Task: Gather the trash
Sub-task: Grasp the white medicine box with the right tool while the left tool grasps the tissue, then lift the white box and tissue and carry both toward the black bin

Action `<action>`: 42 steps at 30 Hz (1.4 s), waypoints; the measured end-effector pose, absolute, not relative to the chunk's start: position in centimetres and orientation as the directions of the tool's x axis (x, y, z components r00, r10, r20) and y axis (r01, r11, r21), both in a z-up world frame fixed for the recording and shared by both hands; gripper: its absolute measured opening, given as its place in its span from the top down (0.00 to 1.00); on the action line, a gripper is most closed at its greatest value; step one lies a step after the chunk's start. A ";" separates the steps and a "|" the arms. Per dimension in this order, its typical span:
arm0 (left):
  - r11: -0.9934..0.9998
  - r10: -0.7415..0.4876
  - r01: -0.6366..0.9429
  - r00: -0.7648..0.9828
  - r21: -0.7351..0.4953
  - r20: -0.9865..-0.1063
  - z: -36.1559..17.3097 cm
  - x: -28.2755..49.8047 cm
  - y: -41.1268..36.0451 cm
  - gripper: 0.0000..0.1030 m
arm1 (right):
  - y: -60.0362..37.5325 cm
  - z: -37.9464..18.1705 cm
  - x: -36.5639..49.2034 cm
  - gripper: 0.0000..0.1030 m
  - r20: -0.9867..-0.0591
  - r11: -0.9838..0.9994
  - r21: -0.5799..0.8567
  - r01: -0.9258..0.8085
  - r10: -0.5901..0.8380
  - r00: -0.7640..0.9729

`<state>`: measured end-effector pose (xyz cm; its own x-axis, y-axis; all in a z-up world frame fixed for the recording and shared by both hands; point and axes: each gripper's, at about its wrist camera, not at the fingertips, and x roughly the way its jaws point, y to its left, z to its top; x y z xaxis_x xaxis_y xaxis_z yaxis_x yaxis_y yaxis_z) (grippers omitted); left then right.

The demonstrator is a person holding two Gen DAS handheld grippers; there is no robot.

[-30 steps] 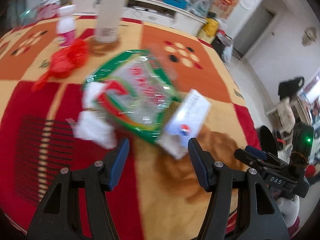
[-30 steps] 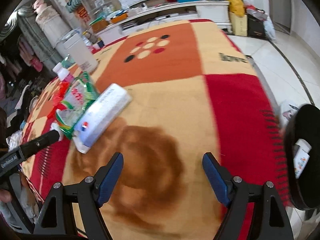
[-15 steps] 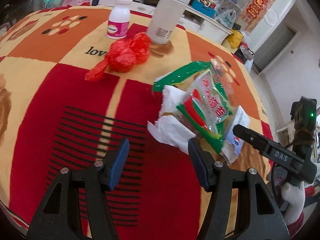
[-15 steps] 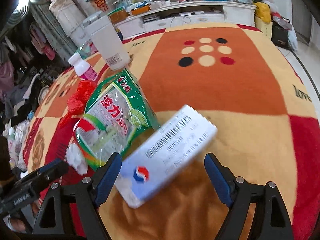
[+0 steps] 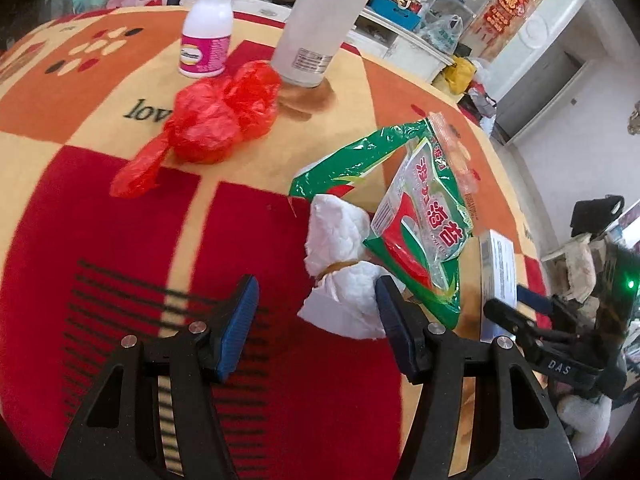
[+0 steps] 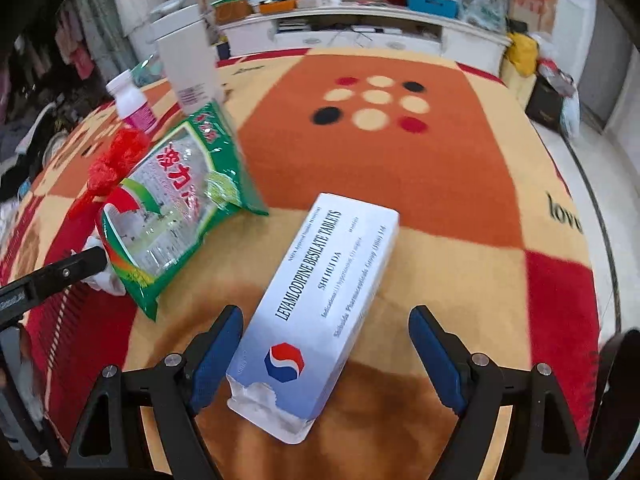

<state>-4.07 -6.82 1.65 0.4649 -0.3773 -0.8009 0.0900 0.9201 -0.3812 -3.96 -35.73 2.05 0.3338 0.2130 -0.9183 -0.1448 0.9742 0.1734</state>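
Lying on the patterned blanket (image 6: pixel 460 184) that covers the table, the trash sits in one loose group toward the near edge: a white tablet box (image 6: pixel 320 312) with a torn end, a green snack bag (image 6: pixel 176 208), a crumpled white tissue (image 5: pixel 340 264) and a crumpled red plastic bag (image 5: pixel 212 120). The right gripper (image 6: pixel 326 346) straddles the torn end of the box, fingers spread, the left pad just beside the box's edge and the right pad well apart from it; no pinch is seen. The green bag lies just left of the box and overlaps the tissue. The left gripper (image 5: pixel 314 322) hangs over the blanket's red patch, fingers spread, with the tissue's lower lobe against the inner face of its right finger; whether they touch cannot be told. The red bag lies farther in, near a pink-labelled white bottle (image 5: pixel 206 30) and a tall white canister (image 5: pixel 320 28), both upright near the far edge.
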 end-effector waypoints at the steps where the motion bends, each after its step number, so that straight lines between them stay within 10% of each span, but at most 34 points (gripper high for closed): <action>1: 0.914 -0.394 0.098 0.458 -0.395 -0.797 1.6 -3.9 -7.1 0.47 | -36.1 2.0 -4.0 0.20 -0.919 0.974 0.180 -0.135 0.215 0.331; 6: 0.899 -0.432 0.127 0.425 -0.420 -0.796 1.4 -4.1 -7.9 0.77 | -36.0 2.0 -4.2 0.20 -0.911 0.972 0.197 -0.132 0.231 0.341; 9: 0.895 -0.441 0.133 0.415 -0.426 -0.796 1.7 -5.3 -7.5 0.78 | -35.3 2.2 -4.6 0.41 -0.886 0.956 0.236 -0.175 0.286 0.364; 22: 0.915 -0.402 0.145 0.376 -0.376 -0.835 2.2 -13.6 -4.6 0.78 | -35.9 3.3 -9.3 0.42 -0.894 0.936 0.239 -0.260 0.317 0.317; 30: 0.923 -0.380 0.099 0.405 -0.373 -0.832 1.9 -12.6 -5.3 0.60 | -36.0 2.9 -9.7 0.32 -0.891 0.951 0.240 -0.195 0.296 0.344; 42: 0.927 -0.375 0.165 0.450 -0.337 -0.811 3.2 -12.2 -8.5 0.76 | -36.8 3.8 -11.0 0.49 -0.867 0.951 0.225 -0.211 0.294 0.402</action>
